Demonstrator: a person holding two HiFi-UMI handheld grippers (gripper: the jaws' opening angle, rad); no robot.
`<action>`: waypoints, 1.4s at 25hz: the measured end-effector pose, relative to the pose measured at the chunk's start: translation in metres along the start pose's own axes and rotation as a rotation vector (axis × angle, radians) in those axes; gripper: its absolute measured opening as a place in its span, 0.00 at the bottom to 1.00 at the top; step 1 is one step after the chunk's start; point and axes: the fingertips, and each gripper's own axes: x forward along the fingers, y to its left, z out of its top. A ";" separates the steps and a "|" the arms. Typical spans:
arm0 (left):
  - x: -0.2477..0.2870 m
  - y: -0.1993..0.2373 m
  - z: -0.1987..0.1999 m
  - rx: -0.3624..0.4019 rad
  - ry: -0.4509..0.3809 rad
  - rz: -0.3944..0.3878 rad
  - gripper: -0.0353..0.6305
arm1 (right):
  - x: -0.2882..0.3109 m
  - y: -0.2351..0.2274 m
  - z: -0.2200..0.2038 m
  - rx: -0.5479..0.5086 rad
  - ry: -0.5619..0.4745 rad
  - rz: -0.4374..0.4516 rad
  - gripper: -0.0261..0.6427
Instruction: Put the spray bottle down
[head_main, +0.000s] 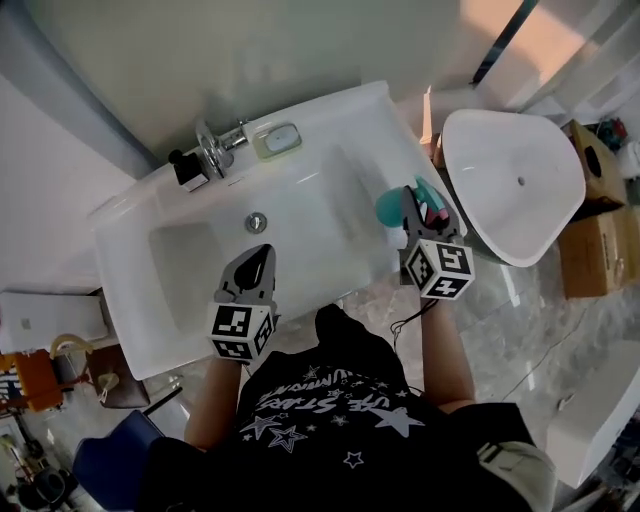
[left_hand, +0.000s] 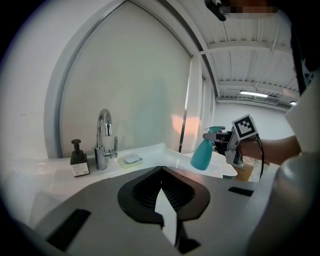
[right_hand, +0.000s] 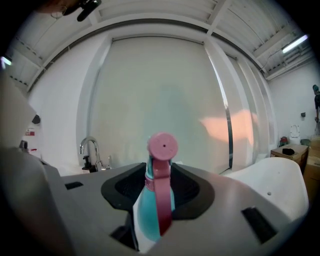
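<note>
Spray bottle: teal with a pink trigger, upright, clamped by its upper part in the right hand-held gripper, jaws partly closed and pressing on it. Sits at the sink's right rim, about 3 o'clock from the drain; cannot tell whether the base touches the rim yet. Left hand-held gripper closed to a point with nothing in it, over the front of the basin near 6 o'clock.

Likely trouble: letting go before the base sits flat. Narrow, glossy rim there, probably sloped, so a tall light bottle could tip into the basin or slide off the outer edge to the floor. Could also be dragged over if the jaws catch the trigger on opening. Safer on the broader ledge, judged from here.

White glazed sink, smooth and possibly wet. Tap at 11 o'clock on the back ledge, dark pump bottle just left of it, soap dish just right. Pale panel behind. Second white basin beyond at 3 o'clock, cardboard boxes further out, pale stone-like floor, strip lights overhead.
</note>
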 end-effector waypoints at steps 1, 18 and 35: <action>0.010 0.000 0.002 -0.001 0.005 0.009 0.08 | 0.013 -0.006 0.001 -0.004 0.007 0.012 0.28; 0.112 0.023 0.019 -0.041 0.060 0.133 0.08 | 0.188 -0.045 -0.008 -0.040 0.047 0.116 0.28; 0.137 0.038 0.013 -0.056 0.094 0.142 0.08 | 0.236 -0.028 -0.036 -0.131 0.079 0.150 0.28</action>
